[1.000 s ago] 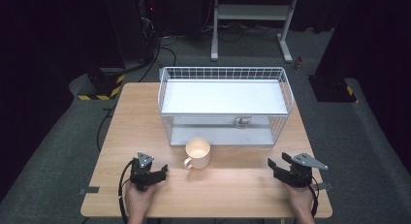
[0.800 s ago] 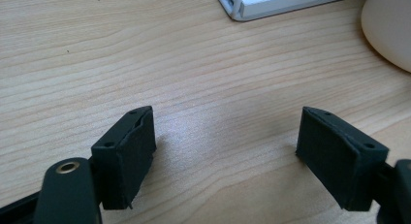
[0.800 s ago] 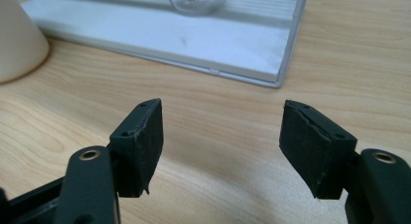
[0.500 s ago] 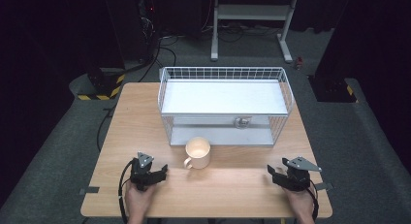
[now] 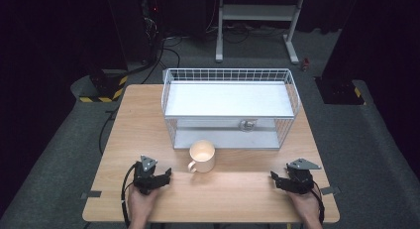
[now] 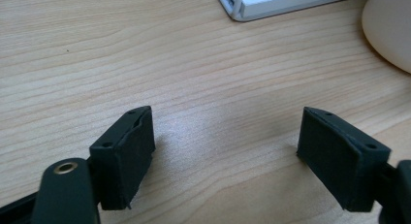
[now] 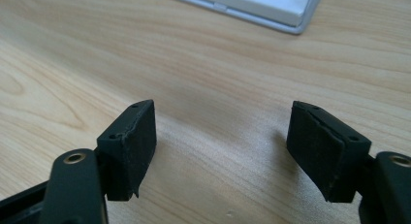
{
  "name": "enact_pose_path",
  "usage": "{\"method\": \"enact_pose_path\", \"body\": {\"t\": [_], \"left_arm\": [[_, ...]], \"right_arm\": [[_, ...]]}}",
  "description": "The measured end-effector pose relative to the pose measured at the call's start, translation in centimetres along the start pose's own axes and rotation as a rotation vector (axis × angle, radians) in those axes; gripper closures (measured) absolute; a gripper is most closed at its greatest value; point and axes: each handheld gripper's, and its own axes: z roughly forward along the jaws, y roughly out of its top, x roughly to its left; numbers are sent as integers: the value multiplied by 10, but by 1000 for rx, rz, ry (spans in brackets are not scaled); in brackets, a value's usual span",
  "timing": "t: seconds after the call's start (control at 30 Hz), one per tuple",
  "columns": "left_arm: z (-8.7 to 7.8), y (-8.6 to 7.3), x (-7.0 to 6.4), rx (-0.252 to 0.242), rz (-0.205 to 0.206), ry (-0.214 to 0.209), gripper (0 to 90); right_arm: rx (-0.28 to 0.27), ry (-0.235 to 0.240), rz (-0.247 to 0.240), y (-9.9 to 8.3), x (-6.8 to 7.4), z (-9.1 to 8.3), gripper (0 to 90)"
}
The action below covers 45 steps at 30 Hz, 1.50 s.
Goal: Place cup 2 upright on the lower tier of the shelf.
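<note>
- Mug (image 5: 202,156) stands upright on the bench (image 5: 237,194), just before the wire basket (image 5: 229,109), handle toward the left tool (image 5: 159,178); it looks empty.
- Left tool and right tool (image 5: 279,180) rest low on the bench, both with jaws wide apart, holding nothing.
- Step: likely the approach; next, the left tool must reach the mug.
- Basket holds a white shelf.

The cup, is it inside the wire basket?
No, the cup stands on the bare table just in front of the wire basket, outside its wall.
</note>
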Motion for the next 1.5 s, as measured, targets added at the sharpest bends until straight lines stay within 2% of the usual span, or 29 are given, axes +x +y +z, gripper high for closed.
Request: {"method": "enact_pose_path", "body": {"t": [0.07, 0.17, 0.33, 0.4, 0.53, 0.67, 0.77, 0.9, 1.17, 1.4, 1.5], "left_arm": [[0, 0, 0, 0, 0, -4, 188], [1, 0, 0, 16, -13, 18, 142], [1, 2, 0, 17, -16, 22, 143], [0, 2, -1, 9, -21, 1, 140], [-8, 2, -7, -20, -1, -41, 136], [-13, -1, -13, -22, 26, -96, 124], [-19, -3, -18, -29, 28, -131, 123], [-26, -3, -28, -42, 76, -118, 122], [-25, 3, -44, -53, 97, -161, 115], [-17, 14, -61, -40, 133, -210, 102], [-11, 19, -68, -32, 151, -217, 104]], "right_arm": [[5, -5, -28, 1, 0, 1, 242], [10, 1, -22, 1, 1, 2, 233], [10, -4, -22, 1, 1, 2, 228], [11, -6, -16, 1, 1, 2, 227], [11, -9, -14, 1, 1, 2, 223], [12, -10, -13, 1, 0, 2, 211], [11, -12, -15, 1, 0, 2, 211], [12, -11, -12, 1, 0, 2, 210], [12, -11, -14, 1, 0, 2, 210], [12, -11, -17, 1, -1, 2, 210], [12, -12, -14, 1, 0, 2, 210]]}}
